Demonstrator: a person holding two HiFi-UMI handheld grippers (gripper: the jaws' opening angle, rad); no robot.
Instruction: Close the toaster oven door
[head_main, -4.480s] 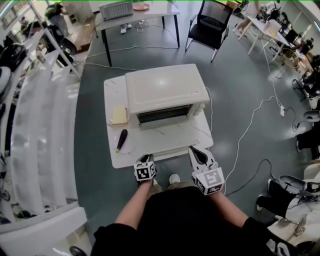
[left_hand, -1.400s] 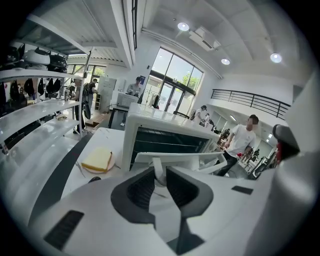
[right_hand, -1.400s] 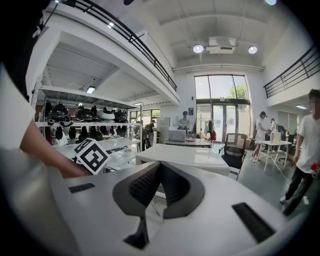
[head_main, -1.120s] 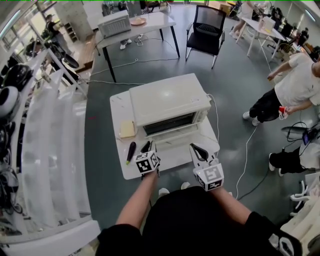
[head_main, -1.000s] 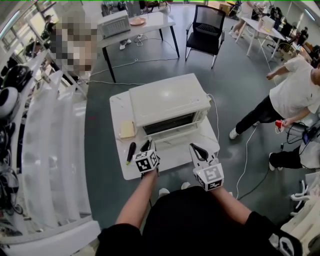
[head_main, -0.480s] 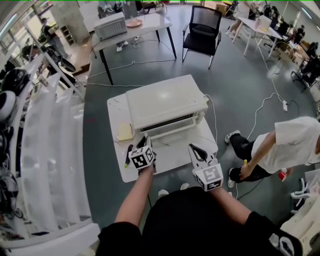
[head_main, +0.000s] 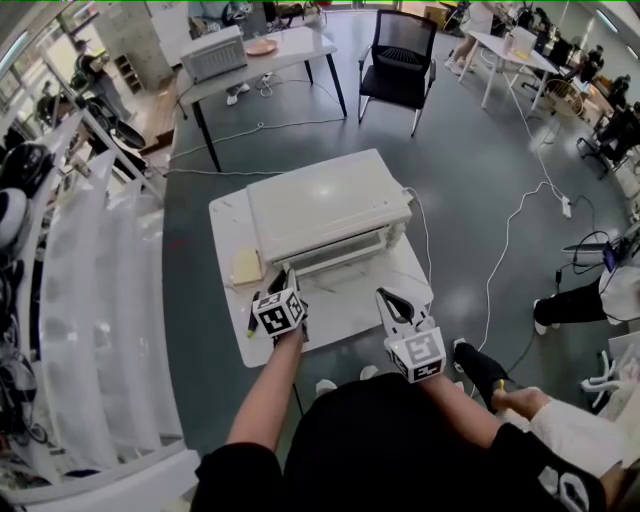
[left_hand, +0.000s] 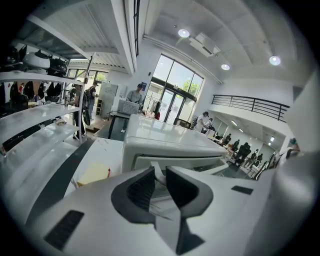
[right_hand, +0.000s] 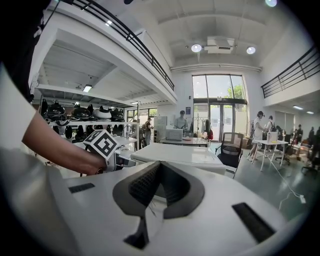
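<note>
The white toaster oven (head_main: 325, 200) stands on a small white table (head_main: 350, 305). Its door (head_main: 338, 258) is tilted up, partly shut. My left gripper (head_main: 287, 275) is at the door's left front corner. In the left gripper view the oven (left_hand: 165, 140) fills the middle, and a white piece of the door's edge sits in the narrow gap between the left gripper's (left_hand: 160, 172) jaws. My right gripper (head_main: 388, 298) hovers over the table's front right, apart from the oven. Its jaws (right_hand: 159, 165) are shut with nothing in them.
A yellow pad (head_main: 245, 265) and a dark long object (head_main: 251, 308) lie on the table left of the oven. White shelving (head_main: 90, 300) runs along the left. A cable (head_main: 500, 260) trails on the floor at right, and a person's legs (head_main: 560, 420) are at lower right.
The oven door has risen from lying flat to a partly shut tilt. My left gripper has moved forward to the door's left end. The right gripper has barely moved.
</note>
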